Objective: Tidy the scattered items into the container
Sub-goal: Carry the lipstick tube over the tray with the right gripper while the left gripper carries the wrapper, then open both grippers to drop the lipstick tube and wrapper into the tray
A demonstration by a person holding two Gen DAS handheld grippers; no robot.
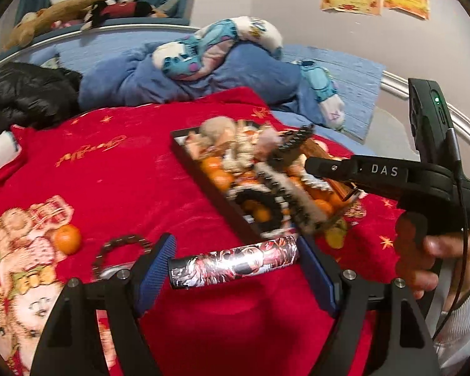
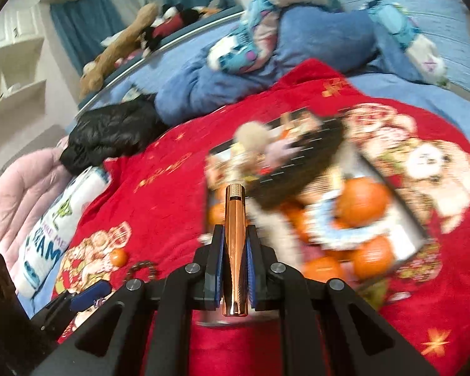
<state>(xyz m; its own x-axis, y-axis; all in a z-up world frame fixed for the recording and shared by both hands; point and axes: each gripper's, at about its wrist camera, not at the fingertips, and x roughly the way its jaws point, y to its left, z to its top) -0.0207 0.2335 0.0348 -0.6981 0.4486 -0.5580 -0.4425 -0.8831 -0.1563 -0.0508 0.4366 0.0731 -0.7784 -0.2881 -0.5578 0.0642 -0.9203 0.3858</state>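
Observation:
My left gripper [image 1: 235, 266] is shut on a patterned red, black and white tube [image 1: 235, 261], held crosswise by its ends above the red blanket. A black tray [image 1: 203, 172] full of tangerines, hair clips and fluffy items lies beyond it. My right gripper [image 2: 235, 250] is shut on a rose-gold tube [image 2: 235, 235] that points forward over the tray [image 2: 394, 188]. It also shows in the left wrist view [image 1: 332, 169] over the tray's right side. A loose tangerine [image 1: 66, 238] and a bead bracelet [image 1: 119, 246] lie on the blanket at the left.
The red blanket [image 1: 125, 188] covers a bed. A blue quilt with plush toys [image 1: 219, 53] lies behind it, a black jacket [image 1: 25, 94] at the left. A pink quilt and a white pillow [image 2: 56, 219] lie at the left edge.

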